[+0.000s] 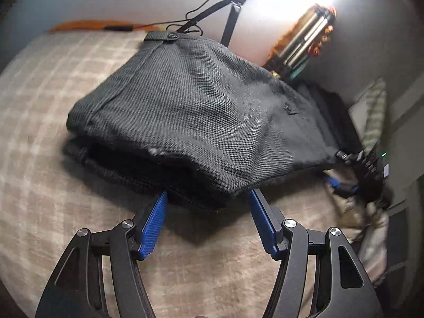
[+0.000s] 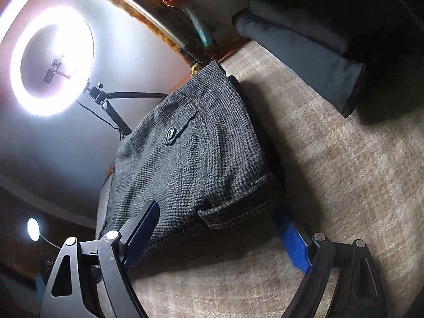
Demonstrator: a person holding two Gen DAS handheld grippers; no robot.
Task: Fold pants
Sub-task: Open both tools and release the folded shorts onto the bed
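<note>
Grey woven trousers (image 1: pixel 185 111): folded into a compact stack on the checked blanket (image 1: pixel 39 132), edge between the wide-open, empty left gripper (image 1: pixel 208 201) and right gripper (image 2: pixel 214 225); folding apparently nearly finished.

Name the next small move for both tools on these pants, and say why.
Probably back both off. The grey woven pants already lie stacked in a compact fold on the plaid blanket. The left tool and right tool both stand open, fingers spread around the near edge, clamping nothing.
</note>
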